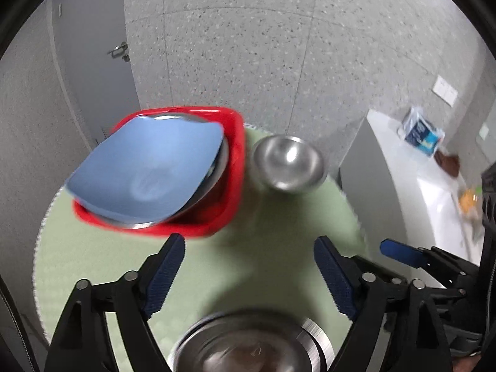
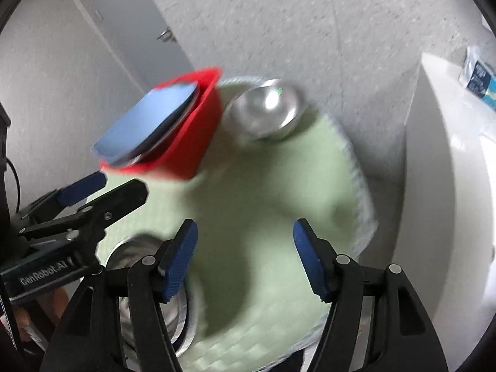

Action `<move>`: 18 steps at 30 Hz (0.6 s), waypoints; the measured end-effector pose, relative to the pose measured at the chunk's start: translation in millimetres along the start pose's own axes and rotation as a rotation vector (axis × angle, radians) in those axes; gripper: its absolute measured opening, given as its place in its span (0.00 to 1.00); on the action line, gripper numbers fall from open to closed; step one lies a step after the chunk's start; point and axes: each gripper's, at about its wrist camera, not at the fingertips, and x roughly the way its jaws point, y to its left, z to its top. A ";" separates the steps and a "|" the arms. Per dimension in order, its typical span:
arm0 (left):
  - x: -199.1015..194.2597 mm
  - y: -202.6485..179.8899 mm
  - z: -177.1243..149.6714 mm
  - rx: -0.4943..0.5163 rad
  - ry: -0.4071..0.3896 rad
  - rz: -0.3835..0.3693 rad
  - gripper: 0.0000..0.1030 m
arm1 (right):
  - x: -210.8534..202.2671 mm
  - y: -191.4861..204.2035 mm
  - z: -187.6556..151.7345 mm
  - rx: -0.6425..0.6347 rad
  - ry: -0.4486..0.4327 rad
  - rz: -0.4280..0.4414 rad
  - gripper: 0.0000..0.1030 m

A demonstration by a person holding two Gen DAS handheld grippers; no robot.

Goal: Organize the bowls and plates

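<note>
A red basket [image 1: 231, 167] [image 2: 189, 142] stands at the far left of a round green mat [image 1: 263, 248] [image 2: 263, 192]. A blue square plate [image 1: 148, 167] [image 2: 145, 117] leans in it on top of a steel plate [image 1: 214, 170]. A loose steel bowl [image 1: 288, 162] [image 2: 266, 108] sits on the mat right of the basket. A stack of steel bowls [image 1: 251, 341] [image 2: 148, 279] is at the near edge. My left gripper [image 1: 248, 266] [image 2: 105, 192] is open and empty above the stack. My right gripper [image 2: 245, 254] is open and empty over the mat; one of its fingertips [image 1: 400, 251] shows in the left wrist view.
A white counter [image 1: 412, 167] [image 2: 449, 155] stands right of the mat, with a blue-and-white packet [image 1: 421, 131] [image 2: 479, 76] and some orange food [image 1: 468, 203]. A grey door with a handle [image 1: 119, 51] is at the back left, beside a speckled wall.
</note>
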 end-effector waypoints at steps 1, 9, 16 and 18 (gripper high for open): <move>7.9 -3.9 7.3 -0.012 0.004 0.006 0.81 | 0.3 -8.9 9.1 0.005 -0.010 -0.013 0.65; 79.3 -38.1 49.2 -0.060 0.094 0.131 0.81 | 43.7 -70.1 71.2 0.100 -0.001 -0.003 0.65; 119.2 -45.7 65.7 -0.072 0.129 0.221 0.81 | 105.5 -89.9 107.4 0.135 0.082 0.128 0.64; 127.9 -46.6 68.0 -0.072 0.133 0.217 0.81 | 117.3 -92.6 108.1 0.149 0.105 0.157 0.54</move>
